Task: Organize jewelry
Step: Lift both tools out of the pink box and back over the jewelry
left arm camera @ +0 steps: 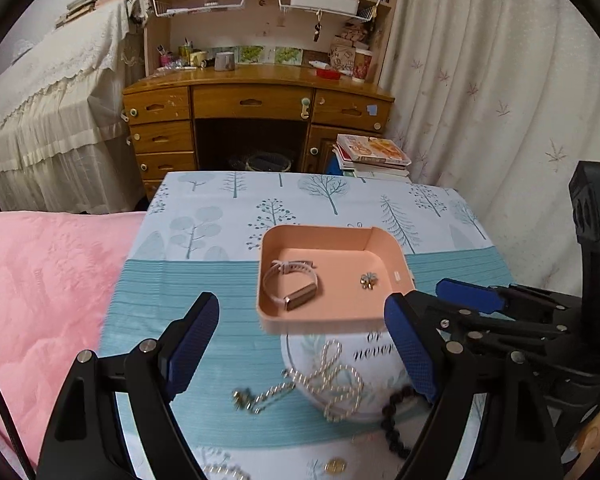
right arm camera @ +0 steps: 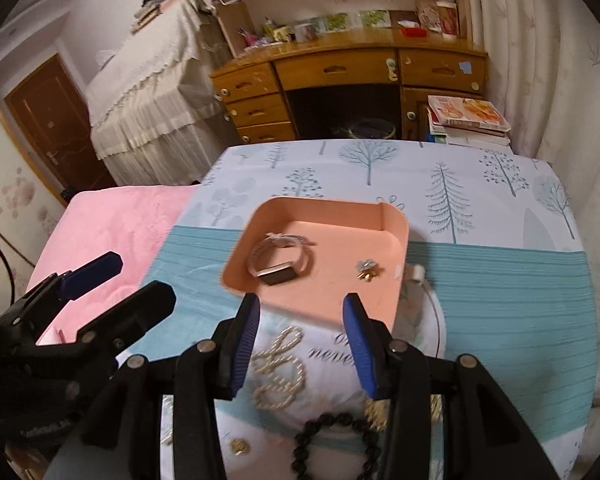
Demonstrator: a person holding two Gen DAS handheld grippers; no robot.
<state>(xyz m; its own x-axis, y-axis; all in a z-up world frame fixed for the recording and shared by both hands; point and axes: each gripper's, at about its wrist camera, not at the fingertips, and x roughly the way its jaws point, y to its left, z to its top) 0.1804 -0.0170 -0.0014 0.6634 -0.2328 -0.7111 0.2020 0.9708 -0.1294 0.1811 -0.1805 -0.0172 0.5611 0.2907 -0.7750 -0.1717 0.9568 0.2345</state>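
Observation:
A peach tray [left arm camera: 274, 242] [right arm camera: 398, 280] rests on top of a white round box [left arm camera: 376, 350] [right arm camera: 328, 350] with script lettering. In the tray lie a watch with a pale strap [left arm camera: 290, 284] [right arm camera: 278, 260] and a small flower earring [left arm camera: 369, 280] [right arm camera: 367, 270]. A pearl necklace [left arm camera: 340, 376] [right arm camera: 280, 372] and a black bead bracelet [left arm camera: 394, 420] [right arm camera: 336, 440] lie on the box below. My left gripper [left arm camera: 300, 352] is open over the necklace. My right gripper [right arm camera: 300, 344] is open at the tray's near edge.
A silver chain with a charm [left arm camera: 256, 396] and a gold coin-like piece [left arm camera: 335, 466] [right arm camera: 239, 447] lie on the tree-print tablecloth [left arm camera: 220, 208]. A pink blanket [left arm camera: 40, 300] lies left. A wooden desk [left arm camera: 256, 100] and stacked books [left arm camera: 374, 152] stand beyond.

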